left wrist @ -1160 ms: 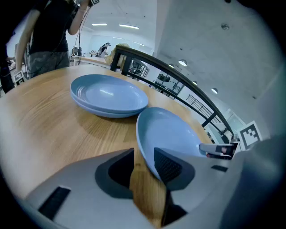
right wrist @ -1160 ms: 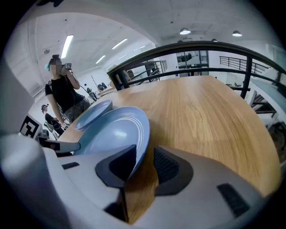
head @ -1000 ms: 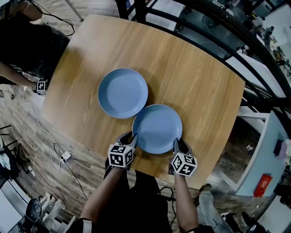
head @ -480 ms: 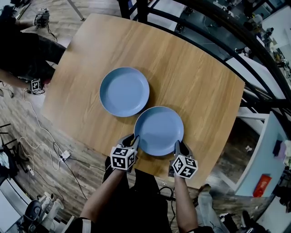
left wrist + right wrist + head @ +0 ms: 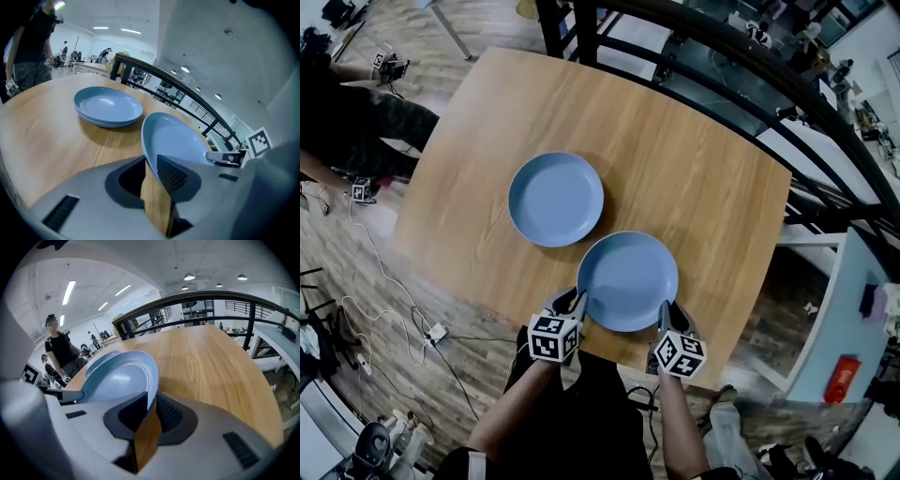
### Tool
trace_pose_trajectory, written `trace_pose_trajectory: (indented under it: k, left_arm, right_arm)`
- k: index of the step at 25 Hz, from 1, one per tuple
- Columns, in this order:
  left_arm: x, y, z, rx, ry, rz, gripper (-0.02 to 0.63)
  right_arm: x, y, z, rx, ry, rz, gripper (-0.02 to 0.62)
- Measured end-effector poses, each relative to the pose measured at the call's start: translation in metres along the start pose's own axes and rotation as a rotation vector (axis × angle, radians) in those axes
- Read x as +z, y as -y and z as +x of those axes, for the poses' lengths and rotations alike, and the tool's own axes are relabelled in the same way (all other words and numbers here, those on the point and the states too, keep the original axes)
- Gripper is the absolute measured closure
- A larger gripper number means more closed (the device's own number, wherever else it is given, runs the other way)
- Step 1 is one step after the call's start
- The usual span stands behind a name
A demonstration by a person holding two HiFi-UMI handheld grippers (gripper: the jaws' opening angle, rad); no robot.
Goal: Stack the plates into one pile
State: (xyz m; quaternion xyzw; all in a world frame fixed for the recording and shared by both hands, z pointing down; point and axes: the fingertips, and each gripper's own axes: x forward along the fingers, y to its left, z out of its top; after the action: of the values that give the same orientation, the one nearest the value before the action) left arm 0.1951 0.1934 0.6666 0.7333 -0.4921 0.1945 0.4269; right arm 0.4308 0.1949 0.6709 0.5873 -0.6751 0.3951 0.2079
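Two blue plates are on a wooden table (image 5: 694,169). The far plate (image 5: 556,199) lies flat near the table's middle and also shows as the far plate (image 5: 108,105). The near plate (image 5: 627,280) is held by its rim on both sides and hangs tilted a little above the table's front edge. My left gripper (image 5: 578,305) is shut on its left rim, and my right gripper (image 5: 664,314) is shut on its right rim. Both sets of jaws have just been closing with the rim between them. The left gripper (image 5: 151,171) and right gripper (image 5: 151,411) each pinch the near plate (image 5: 178,138) (image 5: 122,376).
A black railing (image 5: 741,66) runs along the table's far and right side. A person (image 5: 347,122) stands off the left edge. Cables (image 5: 384,281) lie on the wooden floor to the left. The table's front edge is just under my grippers.
Both grippers have closed on the near plate's rim and raised it slightly. It has come a little away from the far plate, toward me.
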Motion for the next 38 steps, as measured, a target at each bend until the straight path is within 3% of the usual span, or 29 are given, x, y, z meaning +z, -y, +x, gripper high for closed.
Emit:
trace_pose_trajectory:
  k: [7, 20, 38]
  left_arm:
    - [0.023, 0.002, -0.024, -0.022, 0.053, 0.026, 0.52]
    - [0.082, -0.038, -0.066, -0.109, 0.062, 0.107, 0.52]
    - [0.144, -0.168, -0.123, -0.153, 0.058, 0.191, 0.518]
  right_arm:
    - [0.016, -0.019, -0.017, -0.01, 0.05, 0.008, 0.523]
    - [0.036, -0.093, -0.034, -0.074, 0.129, 0.067, 0.525]
    - [0.046, -0.246, -0.002, -0.098, 0.17, 0.073, 0.525]
